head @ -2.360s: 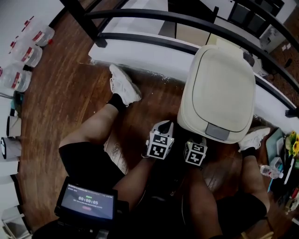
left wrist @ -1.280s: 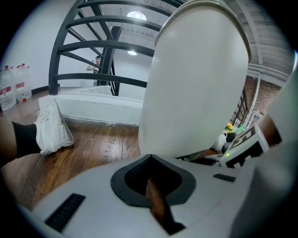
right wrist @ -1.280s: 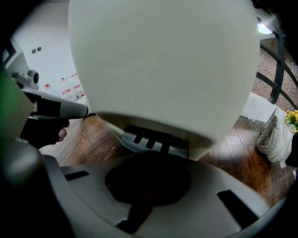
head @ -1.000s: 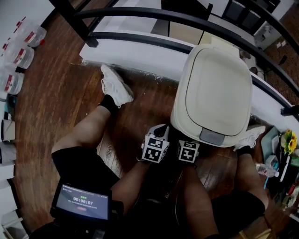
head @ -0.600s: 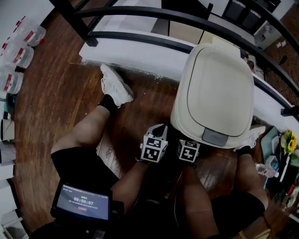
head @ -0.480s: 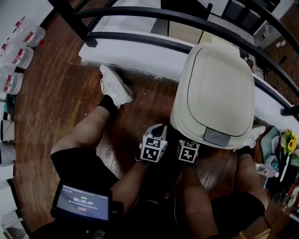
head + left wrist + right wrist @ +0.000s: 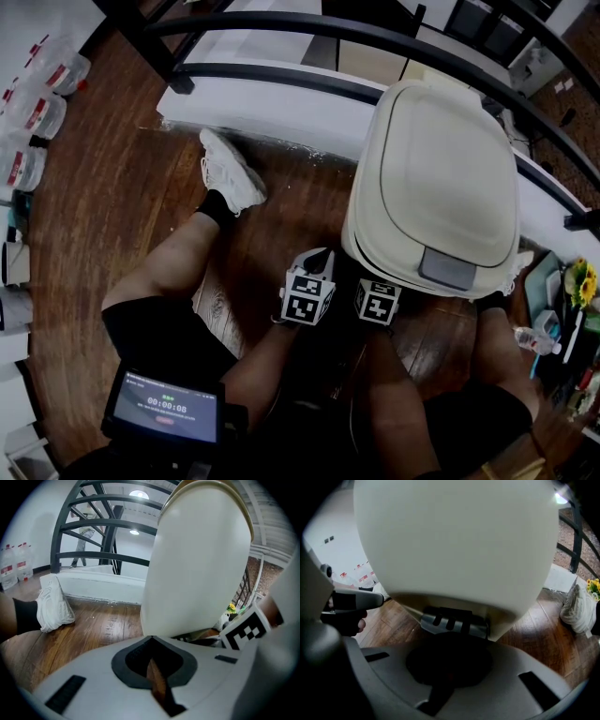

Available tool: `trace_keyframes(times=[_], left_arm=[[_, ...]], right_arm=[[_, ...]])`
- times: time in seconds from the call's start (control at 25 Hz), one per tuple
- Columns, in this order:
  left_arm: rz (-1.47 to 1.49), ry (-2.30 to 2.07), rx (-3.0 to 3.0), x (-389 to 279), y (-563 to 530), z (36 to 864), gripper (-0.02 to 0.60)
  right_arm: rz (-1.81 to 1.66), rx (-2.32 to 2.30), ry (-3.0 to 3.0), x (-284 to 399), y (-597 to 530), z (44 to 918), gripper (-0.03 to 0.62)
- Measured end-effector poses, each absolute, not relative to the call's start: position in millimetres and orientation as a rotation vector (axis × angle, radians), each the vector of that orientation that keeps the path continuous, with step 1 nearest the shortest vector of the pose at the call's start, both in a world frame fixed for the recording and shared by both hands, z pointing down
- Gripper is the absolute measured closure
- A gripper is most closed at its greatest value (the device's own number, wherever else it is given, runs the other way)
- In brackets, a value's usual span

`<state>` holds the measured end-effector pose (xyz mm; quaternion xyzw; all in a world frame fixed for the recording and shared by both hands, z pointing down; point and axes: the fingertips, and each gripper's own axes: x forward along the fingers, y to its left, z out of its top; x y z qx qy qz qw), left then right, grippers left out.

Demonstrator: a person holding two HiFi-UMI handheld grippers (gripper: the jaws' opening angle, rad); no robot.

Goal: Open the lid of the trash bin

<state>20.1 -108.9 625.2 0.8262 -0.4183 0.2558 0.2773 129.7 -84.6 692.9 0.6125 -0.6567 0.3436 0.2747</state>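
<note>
1. Your left claw [image 7: 151,641] is closed and empty, near the trash bin [image 7: 197,569].
2. Your right claw [image 7: 451,648] is closed and empty, just before the pedal [image 7: 454,623].
3. The bin stands on the floor [image 7: 141,187]; its lid [image 7: 455,159] is on top.

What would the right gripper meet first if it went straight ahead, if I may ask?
Probably the grey foot pedal at the base of the trash bin, though depth is unclear.

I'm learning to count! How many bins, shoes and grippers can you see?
Bin: 1
Shoes: 2, the left shoe and the right shoe
Grippers: 2, the left gripper and the right gripper
Total: 5
</note>
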Motion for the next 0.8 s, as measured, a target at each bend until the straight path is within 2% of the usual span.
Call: trace_keyframes(times=[0.8], left_arm=[[0.701, -1.106, 2.226, 24.1, -105.5, 627.0, 0.583]], right_arm=[[0.932, 1.625, -1.766, 128.9, -82.6, 696.4, 0.589]])
